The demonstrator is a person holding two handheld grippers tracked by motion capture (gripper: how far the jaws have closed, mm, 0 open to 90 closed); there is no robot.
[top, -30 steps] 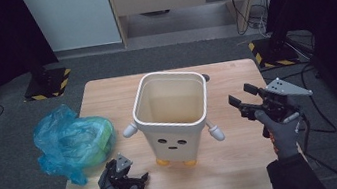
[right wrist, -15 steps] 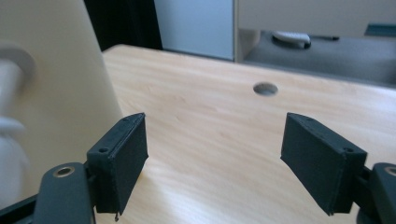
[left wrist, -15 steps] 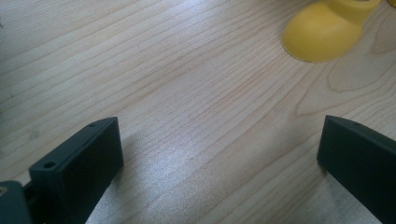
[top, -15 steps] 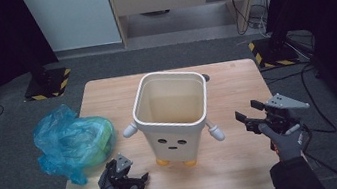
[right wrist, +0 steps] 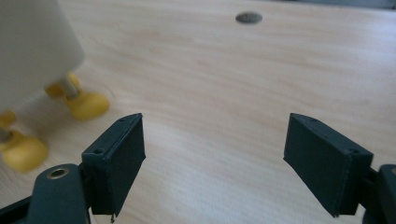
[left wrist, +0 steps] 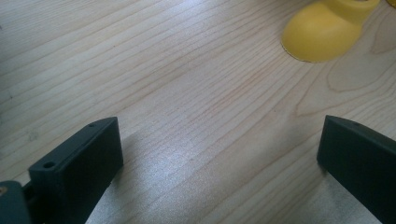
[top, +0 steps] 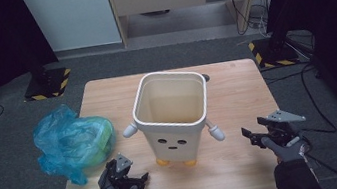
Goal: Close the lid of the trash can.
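A cream bin [top: 172, 114] with a drawn face, stub arms and yellow feet stands upright in the middle of the wooden table [top: 236, 89]. It looks empty inside. My left gripper [top: 138, 180] lies low near the front edge, left of the bin's feet. Its jaws are open over bare wood [left wrist: 219, 154], with one yellow foot [left wrist: 322, 28] ahead of it. My right gripper [top: 247, 135] sits low to the right of the bin. Its jaws [right wrist: 215, 154] have just been opening wider and have nothing between them. The bin's wall [right wrist: 32, 46] and feet [right wrist: 86, 105] lie to their left.
A crumpled blue plastic bag [top: 72, 141] lies on the table's left edge and partly hangs over it. A small dark round spot [top: 206, 77] marks the wood behind the bin. Dark floor, cables and stand bases surround the table.
My right gripper has come down from above the table's right side to just over the wood. The left gripper, the bin and the bag have stayed put.
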